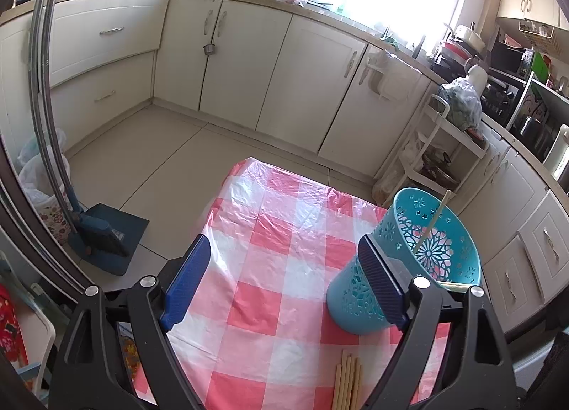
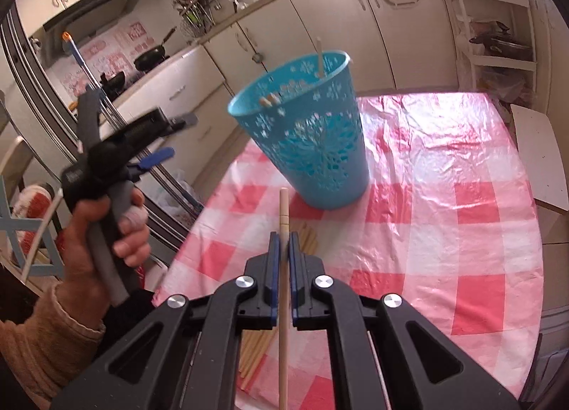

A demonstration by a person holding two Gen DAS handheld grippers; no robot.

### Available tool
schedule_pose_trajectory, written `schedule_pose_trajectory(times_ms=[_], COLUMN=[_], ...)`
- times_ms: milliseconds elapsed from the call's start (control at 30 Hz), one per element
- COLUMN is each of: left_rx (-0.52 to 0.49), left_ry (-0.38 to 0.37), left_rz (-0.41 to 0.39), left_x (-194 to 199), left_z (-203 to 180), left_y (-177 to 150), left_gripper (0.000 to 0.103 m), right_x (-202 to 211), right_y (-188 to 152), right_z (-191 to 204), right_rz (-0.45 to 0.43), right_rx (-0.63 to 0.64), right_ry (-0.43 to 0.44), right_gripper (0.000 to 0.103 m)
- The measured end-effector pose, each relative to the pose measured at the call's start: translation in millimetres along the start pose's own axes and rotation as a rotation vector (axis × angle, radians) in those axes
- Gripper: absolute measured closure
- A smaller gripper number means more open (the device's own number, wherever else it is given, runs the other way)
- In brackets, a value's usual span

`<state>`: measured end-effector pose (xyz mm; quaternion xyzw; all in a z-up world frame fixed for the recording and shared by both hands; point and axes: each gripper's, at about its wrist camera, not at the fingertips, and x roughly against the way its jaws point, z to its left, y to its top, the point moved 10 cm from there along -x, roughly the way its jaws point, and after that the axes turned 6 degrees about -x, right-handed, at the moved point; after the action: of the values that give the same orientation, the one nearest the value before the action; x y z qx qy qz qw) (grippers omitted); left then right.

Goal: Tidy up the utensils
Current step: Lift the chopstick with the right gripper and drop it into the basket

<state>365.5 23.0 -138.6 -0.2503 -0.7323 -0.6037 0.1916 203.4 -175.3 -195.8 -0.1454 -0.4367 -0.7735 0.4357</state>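
Observation:
A blue perforated basket [image 2: 313, 132] stands on the red-and-white checked tablecloth [image 2: 444, 196] with a few wooden chopsticks [image 2: 319, 54] in it. My right gripper [image 2: 283, 236] is shut on one wooden chopstick [image 2: 283, 211], held above the table just before the basket. More chopsticks [image 2: 307, 235] lie on the cloth under it. My left gripper [image 1: 284, 260] is open and empty; its right finger [image 1: 380, 282] stands in front of the basket [image 1: 426, 250]. Loose chopsticks [image 1: 348, 385] lie below it. The left gripper also shows in the right wrist view [image 2: 170, 136], held up left of the basket.
White kitchen cabinets [image 1: 249, 65] line the far side. A dustpan and broom [image 1: 103, 232] stand on the tiled floor left of the table. A white shelf cart [image 2: 498, 36] stands beyond the table's far right corner. A white board [image 2: 540, 161] lies at the table's right edge.

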Motion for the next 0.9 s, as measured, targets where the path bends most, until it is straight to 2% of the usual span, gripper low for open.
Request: schedule_pose_trajectory(times_ms=[233,400,500,633,733,900], left_rx=[0.003,-0.003,-0.008,-0.024,-0.041,-0.076], left_ry=[-0.001,-0.003,0.002,0.015,0.024,0.036], left_rz=[0.000,-0.006,-0.010,-0.024,-0.035,-0.048], left_x=[0.1,1.8,2.7,5.5,8.3,12.0], left_z=[0.2,-0.9,-0.3,-0.3,-1.1,-5.5], left_y=[-2.1,-3.1,-2.5,0.8,3.1,5.2], left_gripper=[0.022,0.021,0.021,0.021,0.021,0.020], right_x=[39.3,57.8,62.5,46.9,25.1,-7.2], right_y=[77.1,158.7,197.9,225.2,231.2,217.8], right_z=[39.7,70.0,75.5,60.4,42.8,21.7], right_rz=[-0.169,-0.383,-0.529,-0.644,-0.672,-0.641], right_rx=[-0.005,0.008,0.012,-0.029,-0.036,-0.017], right_ry=[0.125,0.139,0.081,-0.036,-0.130,-0.223], right_gripper=[0.097,0.097,0.097,0.097,0.097,0.097])
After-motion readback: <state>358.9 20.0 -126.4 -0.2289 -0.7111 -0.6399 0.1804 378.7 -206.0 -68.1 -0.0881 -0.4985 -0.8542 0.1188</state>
